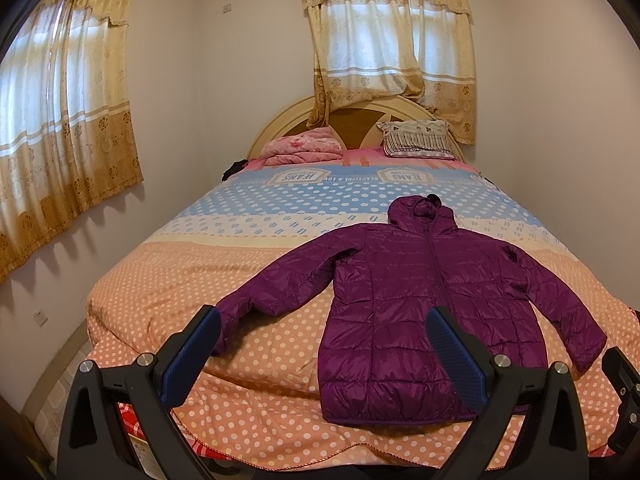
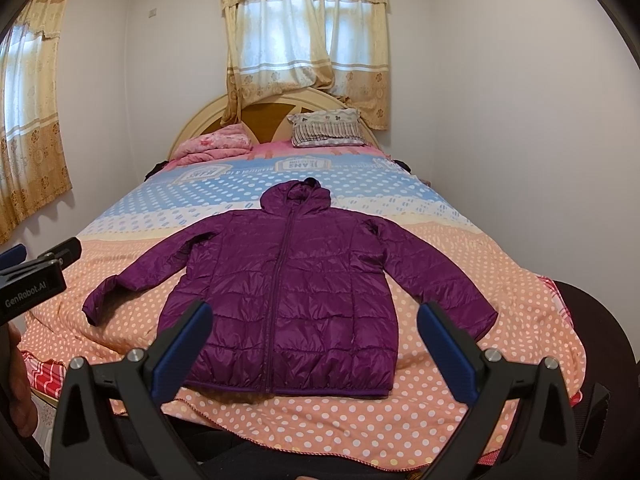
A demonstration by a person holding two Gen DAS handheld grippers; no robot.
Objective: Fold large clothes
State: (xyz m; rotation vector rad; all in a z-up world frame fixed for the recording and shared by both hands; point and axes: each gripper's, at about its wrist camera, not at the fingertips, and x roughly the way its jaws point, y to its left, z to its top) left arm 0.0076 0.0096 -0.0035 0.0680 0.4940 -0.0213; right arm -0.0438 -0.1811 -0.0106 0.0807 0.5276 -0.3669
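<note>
A purple hooded puffer jacket (image 1: 412, 300) lies flat, zipped, front up on the bed, sleeves spread, hood toward the headboard; it also shows in the right wrist view (image 2: 288, 292). My left gripper (image 1: 324, 320) is open and empty, held above the bed's near edge, left of the jacket's hem. My right gripper (image 2: 316, 316) is open and empty, held in front of the jacket's hem. The left gripper's body shows at the left edge of the right wrist view (image 2: 36, 276).
The bed (image 1: 180, 280) has a polka-dot spread in orange, white and blue. A pink folded blanket (image 1: 300, 146) and a pillow (image 1: 418, 138) lie by the headboard. Curtained windows (image 1: 384, 40) stand behind and to the left. Walls close both sides.
</note>
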